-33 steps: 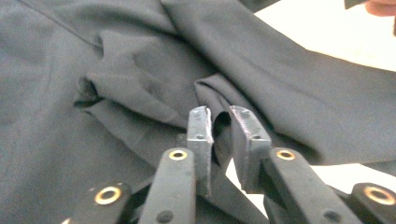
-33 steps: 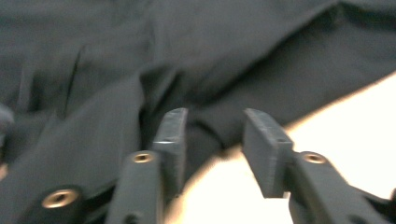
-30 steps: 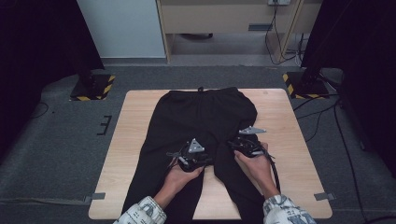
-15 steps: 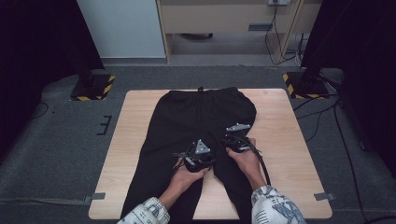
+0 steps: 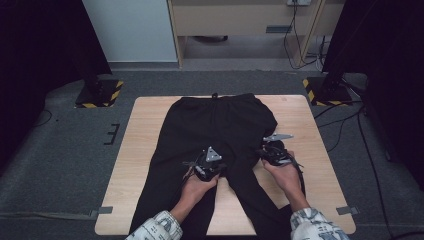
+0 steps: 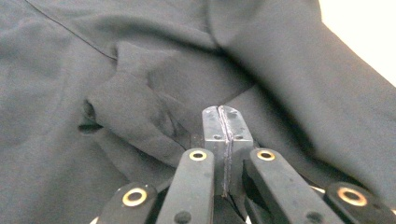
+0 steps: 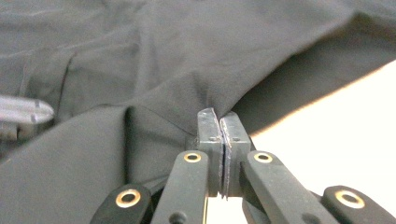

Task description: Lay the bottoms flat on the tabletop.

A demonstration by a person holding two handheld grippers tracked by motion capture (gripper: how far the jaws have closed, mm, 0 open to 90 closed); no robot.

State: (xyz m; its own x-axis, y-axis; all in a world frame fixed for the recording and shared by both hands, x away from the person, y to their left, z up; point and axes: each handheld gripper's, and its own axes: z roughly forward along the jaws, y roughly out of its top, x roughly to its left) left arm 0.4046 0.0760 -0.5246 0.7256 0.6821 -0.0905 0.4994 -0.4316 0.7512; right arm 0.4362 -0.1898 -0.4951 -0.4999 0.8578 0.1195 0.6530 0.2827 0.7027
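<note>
Showing a pair of black trousers [image 5: 220, 135] spread flat on a pale wooden bench [image 5: 145, 140], waistband at the far edge and legs running toward the person.

High view: the left gripper [image 5: 207, 165] sits at the crotch of the trousers, where the two legs part; the right gripper [image 5: 272, 150] sits at the outer edge of the right leg, just below the hip. Half a second ago the right gripper lay closer to the crotch; it has since moved outward to that seam. Both sets of jaws have just been closing. This suggests that the grasp step is complete and that a lift or fold of the right leg can follow.

Left gripper view: the jaws stand together, pinching a raised pleat of the cloth [image 6: 140, 116] at the crotch; the fabric is matte, smooth-woven and soft, gathering into rounded folds.

Right gripper view: the jaws are clamped on the edge of the leg [image 7: 154, 102], beside bare bench [image 7: 336, 140]. The cloth tents upward from the pinch; the bench surface is hard, flat and light-toned.
</note>
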